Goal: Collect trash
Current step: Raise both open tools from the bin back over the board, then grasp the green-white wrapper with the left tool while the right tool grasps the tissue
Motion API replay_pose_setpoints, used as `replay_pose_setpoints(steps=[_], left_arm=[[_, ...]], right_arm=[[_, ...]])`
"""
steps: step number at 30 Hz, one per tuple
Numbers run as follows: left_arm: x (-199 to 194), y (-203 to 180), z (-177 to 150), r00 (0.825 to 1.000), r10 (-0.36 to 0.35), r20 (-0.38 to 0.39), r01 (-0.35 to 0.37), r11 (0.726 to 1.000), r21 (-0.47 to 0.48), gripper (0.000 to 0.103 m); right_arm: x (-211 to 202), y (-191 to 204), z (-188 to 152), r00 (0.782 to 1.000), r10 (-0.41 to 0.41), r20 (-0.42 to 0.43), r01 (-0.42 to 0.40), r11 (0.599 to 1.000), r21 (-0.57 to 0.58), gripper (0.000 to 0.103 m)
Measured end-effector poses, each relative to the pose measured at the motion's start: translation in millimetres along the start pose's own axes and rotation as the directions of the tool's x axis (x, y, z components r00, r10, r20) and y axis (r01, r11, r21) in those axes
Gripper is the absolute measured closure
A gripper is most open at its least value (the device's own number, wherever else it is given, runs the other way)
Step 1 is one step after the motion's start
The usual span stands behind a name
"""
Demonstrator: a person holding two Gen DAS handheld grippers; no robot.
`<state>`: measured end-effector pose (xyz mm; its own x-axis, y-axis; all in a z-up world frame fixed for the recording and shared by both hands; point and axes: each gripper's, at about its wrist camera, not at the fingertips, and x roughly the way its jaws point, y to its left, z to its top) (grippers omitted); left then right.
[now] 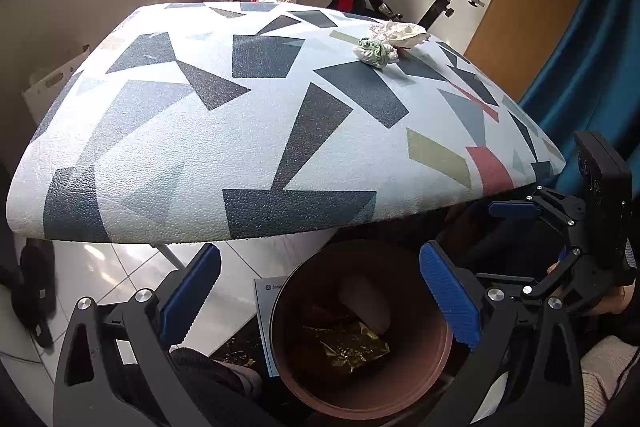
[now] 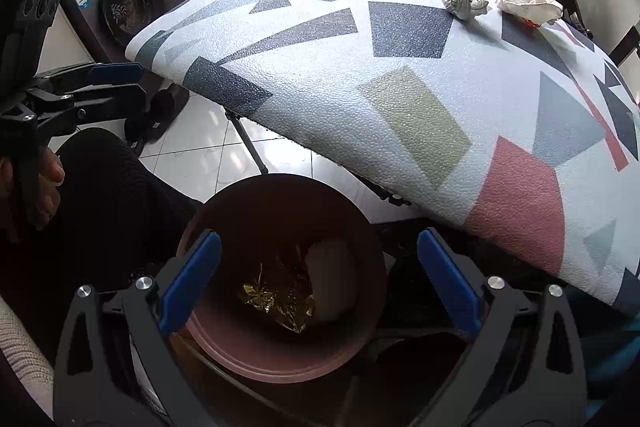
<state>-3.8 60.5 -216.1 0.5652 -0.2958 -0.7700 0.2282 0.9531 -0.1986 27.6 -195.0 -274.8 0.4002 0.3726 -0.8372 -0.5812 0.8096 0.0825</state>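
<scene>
Both grippers hang over a round brown bin (image 2: 280, 359) that stands on the floor beside the near edge of the patterned worktop (image 1: 248, 131). The right gripper (image 2: 318, 279) has its jaws spread wide, nothing between the blue pads; the bin mouth shows through the gap. The left gripper (image 1: 320, 291) is likewise open and empty, with the bin rim below its right finger.

Inside the bin lie a crumpled gold foil wrapper (image 2: 276, 301) and a pale, rounded piece of trash (image 2: 332, 279). The pale piece is blurred and shaded in both views, so its material cannot be told. Darker items deeper in the bin are too dim to identify.

On the far side of the worktop, well apart from the bin, remain two pieces of trash: a green-and-white crumpled wad (image 1: 374, 51) and, just beside it, a crumpled white tissue (image 1: 402, 34). Whether they touch cannot be told.

A sheet of printed paper (image 1: 267, 323) on the floor is mostly hidden behind the bin. The worktop's legs are largely covered by its cloth.
</scene>
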Motion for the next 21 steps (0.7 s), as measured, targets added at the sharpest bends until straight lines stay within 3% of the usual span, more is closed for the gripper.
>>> replay_pose_setpoints(steps=[3, 6, 12, 17, 21], left_arm=[[1, -5, 11, 1.0, 0.017, 0.013, -0.017, 1.0, 0.024, 0.006], [-1, -14, 30, 0.997, 0.006, 0.074, -0.011, 0.998, 0.061, 0.006], [16, -34, 93, 0.989, -0.058, 0.137, 0.048, 0.996, 0.081, 0.006], [52, -58, 151, 0.986, -0.11, 0.124, 0.097, 0.989, 0.11, 0.006], [95, -78, 192, 0.99, -0.111, 0.084, 0.099, 0.986, 0.135, 0.006]], right_arm=[[-7, -13, 7, 0.999, -0.039, 0.025, 0.039, 0.999, 0.0, 0.006], [-16, -32, 16, 0.994, -0.095, 0.056, 0.095, 0.995, 0.007, 0.006], [-34, -87, 39, 0.969, -0.211, 0.131, 0.198, 0.975, 0.1, 0.006], [-44, -143, 53, 0.975, -0.142, 0.173, 0.096, 0.963, 0.252, 0.006], [-46, -171, 61, 0.961, -0.173, 0.214, 0.102, 0.946, 0.308, 0.006]])
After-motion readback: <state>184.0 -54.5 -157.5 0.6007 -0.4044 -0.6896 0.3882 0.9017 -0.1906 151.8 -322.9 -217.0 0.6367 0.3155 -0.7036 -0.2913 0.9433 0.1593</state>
